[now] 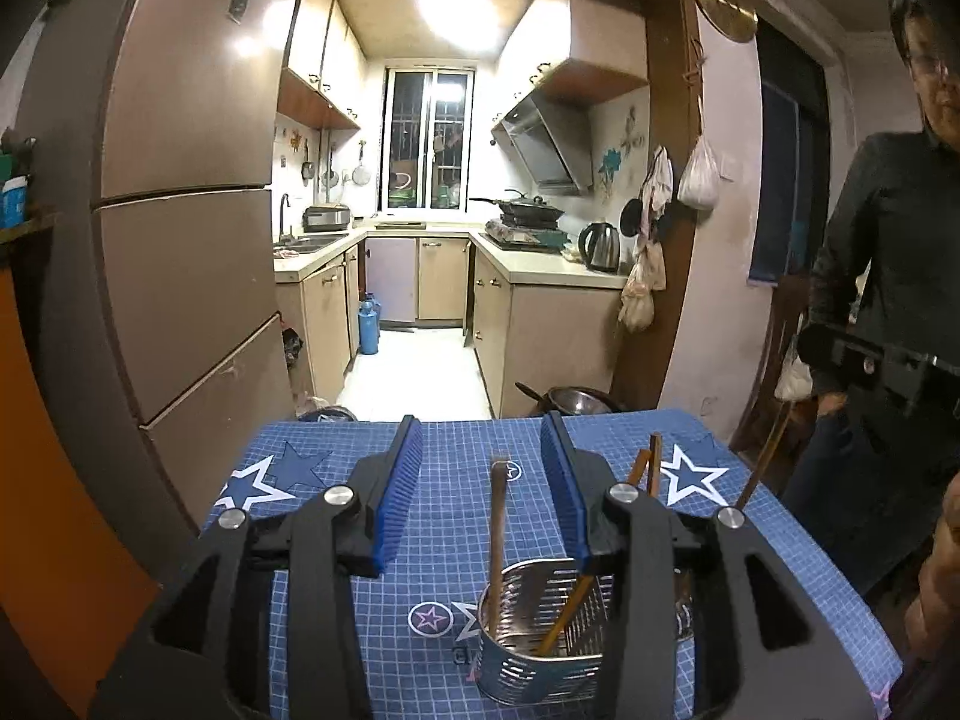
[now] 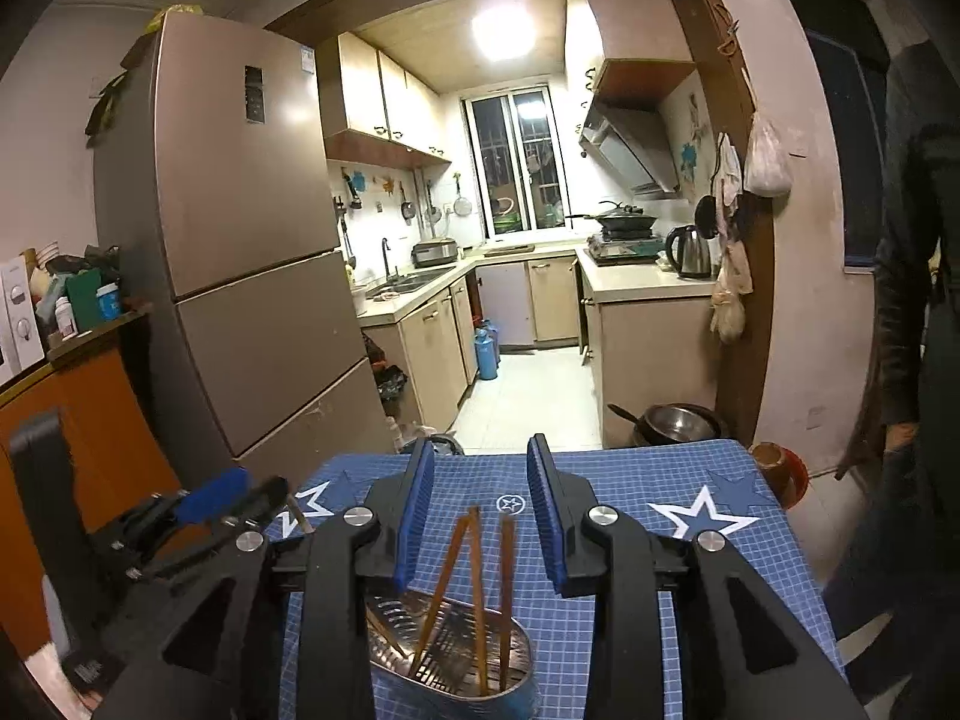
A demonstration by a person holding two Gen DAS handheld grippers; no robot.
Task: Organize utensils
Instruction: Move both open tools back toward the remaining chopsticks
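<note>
A: With both grippers, left (image 1: 480, 480) and right (image 2: 480, 510), part-open and empty, where's the load?
B: Chopsticks (image 2: 474, 588) upright in caddy (image 2: 456, 678) on the table (image 1: 420, 540). Probably light, stiff, slick; pinch near tops.

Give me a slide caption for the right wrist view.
Open right gripper above chopsticks standing in a metal holder.

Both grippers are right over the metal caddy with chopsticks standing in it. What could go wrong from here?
1. The metal caddy looks light, and the chopsticks lean loosely; a nudge from the right gripper, whose jaws stand open around them, could tip it.
2. In the left wrist view, the left gripper has one wooden handle between its open jaws; closing off-centre may lever it out.
</note>
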